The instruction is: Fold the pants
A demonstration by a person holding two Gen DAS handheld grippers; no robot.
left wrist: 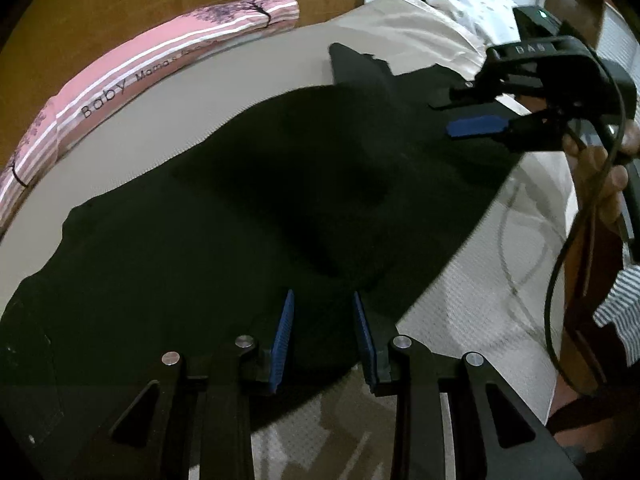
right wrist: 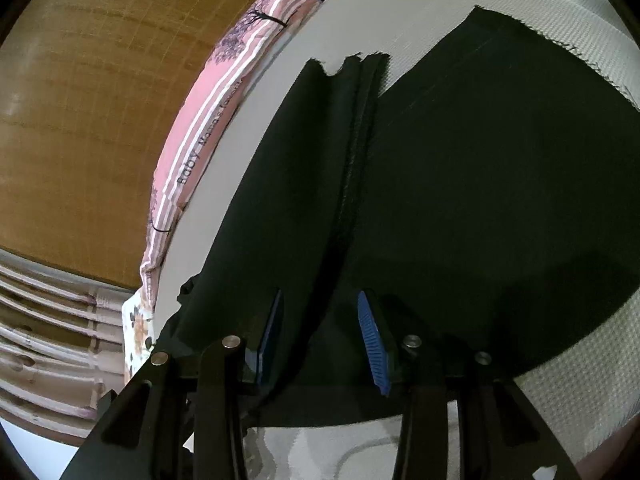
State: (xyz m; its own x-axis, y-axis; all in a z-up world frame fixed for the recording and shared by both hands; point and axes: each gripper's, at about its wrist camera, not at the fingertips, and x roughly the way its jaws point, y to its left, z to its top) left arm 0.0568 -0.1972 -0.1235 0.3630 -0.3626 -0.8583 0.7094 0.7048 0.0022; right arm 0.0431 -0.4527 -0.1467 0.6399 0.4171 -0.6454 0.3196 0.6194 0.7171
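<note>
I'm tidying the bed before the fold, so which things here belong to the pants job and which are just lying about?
Part of the job:
pants, spread dark on the bed
left gripper
right gripper

Just lying about:
pink pillow printed "Baby", along the headboard
dotted white cloth at the far corner
cable hanging from the right gripper

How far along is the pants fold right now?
Done: the black pants lie spread on the bed, one leg apparently laid over the other along the seam. In hand: the left gripper and right gripper both hang open over the near edge, gripping nothing. Left: the crosswise folds; no compact stack yet.
</note>
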